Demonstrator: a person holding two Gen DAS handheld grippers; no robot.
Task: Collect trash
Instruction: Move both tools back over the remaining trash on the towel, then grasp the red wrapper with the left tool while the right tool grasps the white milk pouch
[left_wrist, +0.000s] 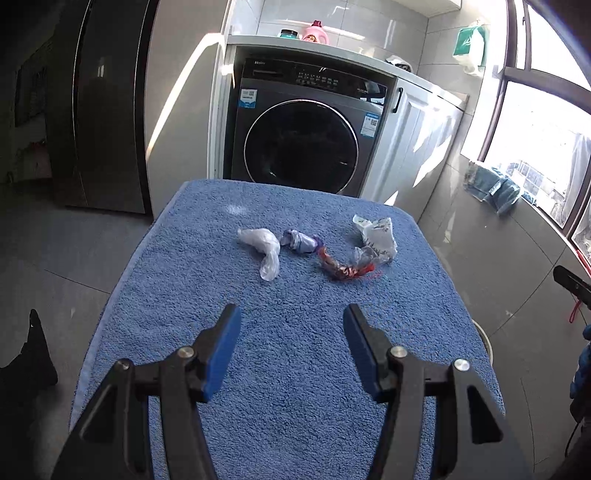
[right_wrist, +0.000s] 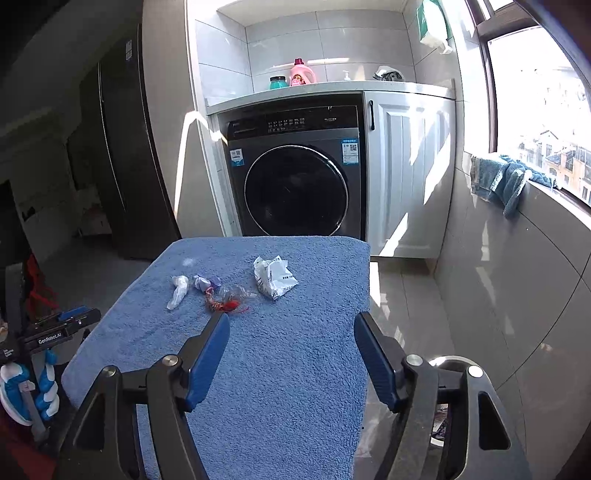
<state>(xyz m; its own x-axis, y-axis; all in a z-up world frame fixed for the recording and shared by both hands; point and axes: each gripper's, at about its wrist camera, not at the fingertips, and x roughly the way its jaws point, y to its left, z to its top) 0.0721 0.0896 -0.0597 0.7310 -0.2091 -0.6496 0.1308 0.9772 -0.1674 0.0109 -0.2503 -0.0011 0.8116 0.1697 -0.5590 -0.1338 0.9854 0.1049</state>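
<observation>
Plainly, you had both the left gripper (left_wrist: 291, 347) and right gripper (right_wrist: 291, 354) spread and empty above the towel-covered desk (left_wrist: 295, 369), where the scraps (left_wrist: 317, 247) lay mid-desk, probably feather-light, crinkly and slippery, best pinched at their bunched middles.

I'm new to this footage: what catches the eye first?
A blue towel covers the table, with a row of trash across it: a clear bag, a purple wrapper, a red wrapper and crumpled white paper. Behind stands a dark washer. Both grippers, left and right, hover with jaws open.
</observation>
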